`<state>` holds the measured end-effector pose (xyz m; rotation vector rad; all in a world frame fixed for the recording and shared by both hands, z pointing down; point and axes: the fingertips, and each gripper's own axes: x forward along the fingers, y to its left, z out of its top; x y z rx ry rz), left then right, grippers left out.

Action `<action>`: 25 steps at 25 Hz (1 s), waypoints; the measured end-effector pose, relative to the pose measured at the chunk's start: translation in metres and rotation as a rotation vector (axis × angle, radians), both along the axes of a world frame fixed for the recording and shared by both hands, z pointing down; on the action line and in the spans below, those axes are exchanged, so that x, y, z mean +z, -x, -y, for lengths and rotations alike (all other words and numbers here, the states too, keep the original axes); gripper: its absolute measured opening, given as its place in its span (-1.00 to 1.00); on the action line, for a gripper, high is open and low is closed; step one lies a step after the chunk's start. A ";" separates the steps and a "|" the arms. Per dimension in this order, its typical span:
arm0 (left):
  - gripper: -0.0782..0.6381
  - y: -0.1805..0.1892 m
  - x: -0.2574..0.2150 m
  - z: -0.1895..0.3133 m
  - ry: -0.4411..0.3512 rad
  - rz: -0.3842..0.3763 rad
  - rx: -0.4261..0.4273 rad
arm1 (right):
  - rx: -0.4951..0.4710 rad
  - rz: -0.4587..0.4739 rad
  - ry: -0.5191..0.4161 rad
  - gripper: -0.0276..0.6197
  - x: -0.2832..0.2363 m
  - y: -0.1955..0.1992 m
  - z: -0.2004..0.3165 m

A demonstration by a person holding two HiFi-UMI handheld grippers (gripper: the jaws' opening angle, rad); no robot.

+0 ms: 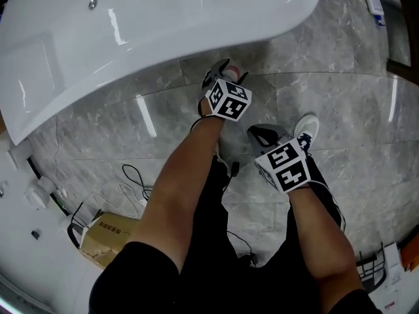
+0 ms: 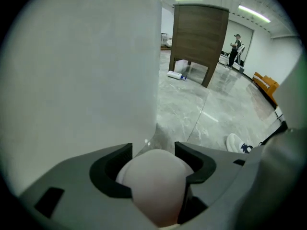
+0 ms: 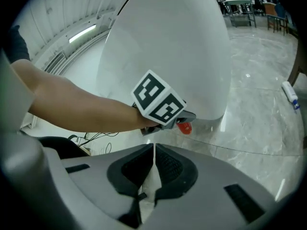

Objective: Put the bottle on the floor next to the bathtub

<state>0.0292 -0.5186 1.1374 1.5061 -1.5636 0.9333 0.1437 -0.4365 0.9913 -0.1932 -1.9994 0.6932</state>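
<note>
In the jaws of my left tongs [image 2: 152,152] sits the bottle [image 2: 153,188], its pale rounded body pinched from both sides. It looks like smooth plastic, so I judge it light and a little giving, but slick: that curve could squirt out of a hard squeeze. A hold across the round body seems right to me, firm without crushing. My right tongs [image 3: 153,153] have their jaws pressed together on nothing. From them I see a red bit [image 3: 184,127] poking out below the left ones; whether that is the cap I cannot tell. Just past the bottle rises the white wall of the bathtub [image 2: 81,71], with the grey marble floor [image 2: 192,109] at its foot. The bottle hangs low beside the tub, but I cannot tell if it touches the floor. Far off stands a brown cabinet [image 2: 199,42], with a small tube [image 2: 175,74] lying by it.
</note>
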 end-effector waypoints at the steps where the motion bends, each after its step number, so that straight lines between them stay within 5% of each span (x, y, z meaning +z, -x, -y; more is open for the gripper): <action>1: 0.03 0.003 0.007 0.003 0.000 0.013 -0.003 | -0.010 -0.003 0.000 -0.80 0.002 -0.002 0.000; 25: 0.03 0.005 0.056 0.019 0.014 0.050 0.011 | 0.083 0.009 0.082 -0.80 0.012 0.003 0.035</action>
